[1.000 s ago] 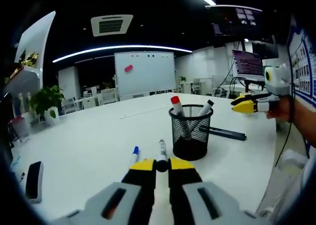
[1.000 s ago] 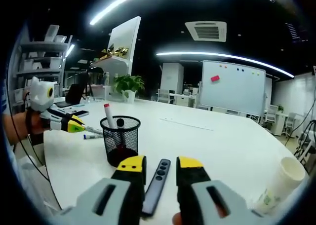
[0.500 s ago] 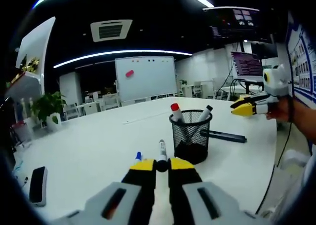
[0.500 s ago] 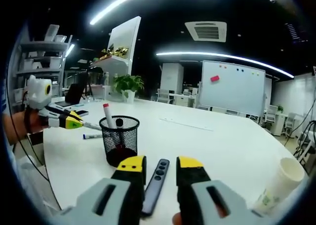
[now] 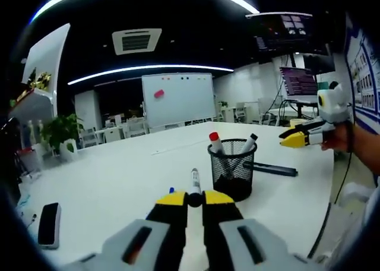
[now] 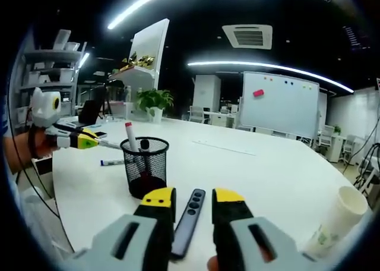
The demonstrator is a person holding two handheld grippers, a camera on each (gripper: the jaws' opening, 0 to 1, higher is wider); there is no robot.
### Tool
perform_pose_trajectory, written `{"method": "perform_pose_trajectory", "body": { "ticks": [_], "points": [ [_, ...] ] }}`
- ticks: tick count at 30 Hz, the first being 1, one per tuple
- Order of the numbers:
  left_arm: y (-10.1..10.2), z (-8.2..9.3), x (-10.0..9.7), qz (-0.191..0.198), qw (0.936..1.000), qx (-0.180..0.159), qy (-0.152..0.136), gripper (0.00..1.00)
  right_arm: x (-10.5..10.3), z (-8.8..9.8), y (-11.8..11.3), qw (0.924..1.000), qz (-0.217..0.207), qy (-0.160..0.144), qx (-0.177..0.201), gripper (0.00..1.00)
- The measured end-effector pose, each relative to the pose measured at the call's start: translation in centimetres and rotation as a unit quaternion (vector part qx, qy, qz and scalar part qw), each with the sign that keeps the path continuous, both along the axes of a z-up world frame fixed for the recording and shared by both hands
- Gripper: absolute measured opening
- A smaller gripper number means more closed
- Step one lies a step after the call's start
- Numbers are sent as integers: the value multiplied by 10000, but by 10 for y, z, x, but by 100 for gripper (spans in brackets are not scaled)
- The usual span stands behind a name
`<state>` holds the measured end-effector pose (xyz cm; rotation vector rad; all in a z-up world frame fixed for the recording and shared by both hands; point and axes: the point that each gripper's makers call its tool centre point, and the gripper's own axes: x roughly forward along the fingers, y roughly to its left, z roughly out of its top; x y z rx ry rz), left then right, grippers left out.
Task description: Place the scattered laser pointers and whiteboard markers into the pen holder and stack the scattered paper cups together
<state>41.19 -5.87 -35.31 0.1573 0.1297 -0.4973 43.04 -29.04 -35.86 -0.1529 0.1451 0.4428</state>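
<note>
1. Left gripper view: the left gripper (image 5: 195,198) is clenching a whiteboard marker (image 5: 194,182) between its yellow-tipped jaws, on the near side of the mesh pen holder (image 5: 231,170).
2. The pen holder is standing on the white table (image 5: 107,182), carrying a red-capped marker (image 5: 215,143) and a black marker (image 5: 247,144).
3. Right gripper view: the right gripper (image 6: 193,198) is hovering with jaws parted over a black laser pointer (image 6: 189,217) lying just short of the holder.
4. A paper cup (image 6: 333,221) is lying well to the holder's right.
</note>
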Motion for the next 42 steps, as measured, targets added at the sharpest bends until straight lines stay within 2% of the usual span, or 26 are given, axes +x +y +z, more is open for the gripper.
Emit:
{"method": "perform_pose_trajectory", "body": {
  "ticks": [3, 8, 18, 25, 35, 42],
  "points": [
    [2, 6, -1, 2, 10000, -37, -86, 10, 1, 1, -1, 10000, 0, -7, 2, 24],
    [8, 26, -2, -46, 9992, -193, -356, 10, 0, 1, -1, 10000, -5, -5, -21, 24],
    [0, 53, -10, -268, 9965, -290, -735, 10, 1, 0, -2, 10000, -27, 2, -37, 24],
    [-8, 62, -13, -463, 9944, -254, -920, 10, 2, -1, -5, 10000, -40, 5, -50, 24],
    [-21, 77, -23, -678, 9917, -310, -1047, 10, 4, -3, -9, 10000, -53, 14, -58, 24],
    [-30, 79, -27, -837, 9905, -312, -1049, 10, 5, -3, -11, 10000, -75, 13, -59, 24]
  ]
}}
